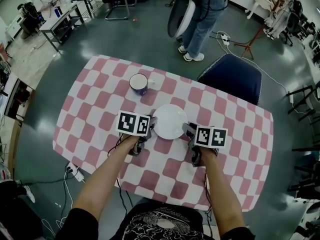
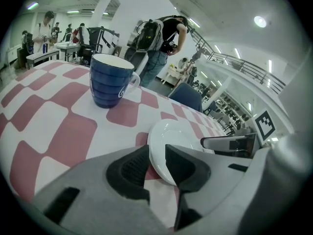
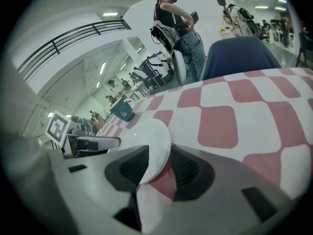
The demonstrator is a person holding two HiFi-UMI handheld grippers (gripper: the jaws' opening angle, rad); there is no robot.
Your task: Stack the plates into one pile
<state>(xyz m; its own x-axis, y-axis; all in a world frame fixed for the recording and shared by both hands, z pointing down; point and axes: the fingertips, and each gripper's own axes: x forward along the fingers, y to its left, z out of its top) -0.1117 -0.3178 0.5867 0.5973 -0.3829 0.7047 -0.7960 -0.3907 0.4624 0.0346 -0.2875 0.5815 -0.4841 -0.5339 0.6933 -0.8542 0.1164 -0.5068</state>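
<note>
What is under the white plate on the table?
The pink-and-white checked tablecloth shows all around the white plate and just beneath its near rim in both gripper views. The patch under the plate's middle is covered, so anything lying there cannot be seen.

The person wears a black T-shirt (image 1: pixel 161 227) with a white line-drawn print across the chest. Its short black sleeves (image 1: pixel 76 223) leave the forearms bare. The left gripper (image 1: pixel 151 127) and the right gripper (image 1: pixel 189 129) have dark grey bodies. Each carries a cube (image 1: pixel 134 123) whose white faces bear black square markers. Thin dark cables (image 1: pixel 120 191) trail from both tools back beneath the forearms. In the gripper views the housings are smooth pale grey plastic with rectangular slots. The fingers (image 2: pixel 188 166) are moulded dark grey and wedge-shaped, with finely ribbed black pads (image 2: pixel 131 170) set into rounded recesses.
</note>
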